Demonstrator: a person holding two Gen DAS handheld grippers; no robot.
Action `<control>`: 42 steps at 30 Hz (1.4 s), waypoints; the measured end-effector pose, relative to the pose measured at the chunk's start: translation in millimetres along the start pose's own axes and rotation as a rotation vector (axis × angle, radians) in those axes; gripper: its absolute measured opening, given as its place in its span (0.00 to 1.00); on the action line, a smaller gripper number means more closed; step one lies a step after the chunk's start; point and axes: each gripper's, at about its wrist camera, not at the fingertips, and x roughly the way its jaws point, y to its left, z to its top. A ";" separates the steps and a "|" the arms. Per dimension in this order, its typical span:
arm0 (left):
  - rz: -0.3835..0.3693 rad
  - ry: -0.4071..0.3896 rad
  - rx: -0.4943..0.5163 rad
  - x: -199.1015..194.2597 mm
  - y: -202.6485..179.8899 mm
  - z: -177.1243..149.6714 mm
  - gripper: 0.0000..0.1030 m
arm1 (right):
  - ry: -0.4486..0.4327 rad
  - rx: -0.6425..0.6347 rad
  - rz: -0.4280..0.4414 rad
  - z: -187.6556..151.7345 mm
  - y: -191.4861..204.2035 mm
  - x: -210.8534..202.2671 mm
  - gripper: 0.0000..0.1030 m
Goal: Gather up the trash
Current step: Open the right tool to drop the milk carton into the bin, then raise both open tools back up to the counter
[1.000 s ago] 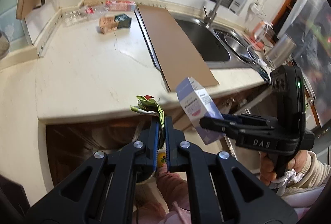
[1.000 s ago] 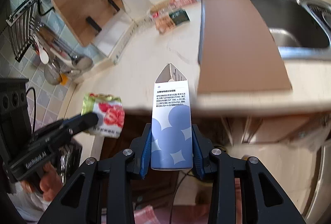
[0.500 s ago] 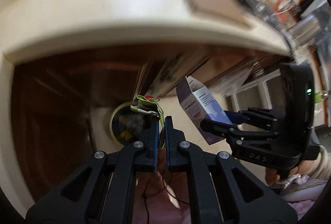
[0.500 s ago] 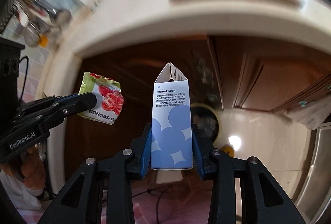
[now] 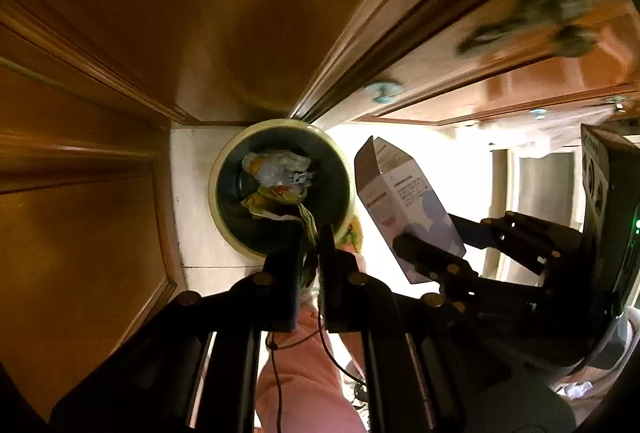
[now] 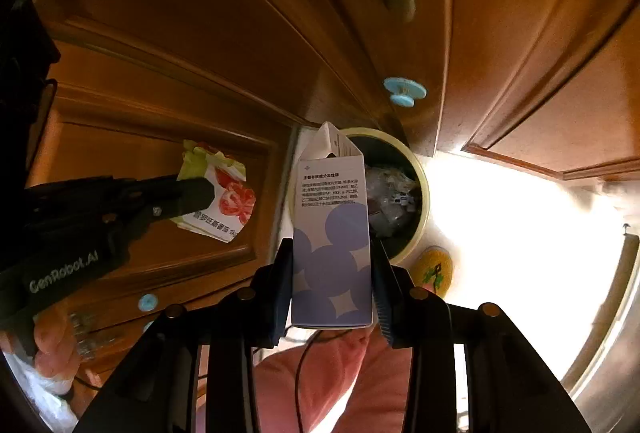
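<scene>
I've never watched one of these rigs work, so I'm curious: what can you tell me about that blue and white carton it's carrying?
The carton is a tall, slim cardboard box, white on its upper half with small printed text, lilac-blue below with round shapes and a star. Its top flaps stand open in a peak. It sits upright between the fingers of the right tool, clamped near its base on both narrow sides. It is held in the air above the round trash bin on the floor, in front of brown cabinet doors.

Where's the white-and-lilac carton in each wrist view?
Left wrist: white-and-lilac cardboard carton right of centre, tilted, clamped in the right gripper.
Right wrist: carton centre, upright between the fingers.
Shared landmark: round cream-rimmed trash bin on the floor.
</scene>
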 end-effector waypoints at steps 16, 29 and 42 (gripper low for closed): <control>0.021 0.035 -0.079 25.5 26.9 -6.9 0.43 | 0.024 -0.091 -0.048 26.0 15.3 34.9 0.47; -0.007 -0.062 -0.034 -85.7 -2.9 -24.3 0.43 | -0.046 -0.078 -0.035 3.1 36.8 -53.2 0.47; -0.022 -0.298 0.145 -257.6 -54.1 -55.2 0.43 | -0.181 -0.035 -0.017 -29.5 88.0 -208.5 0.47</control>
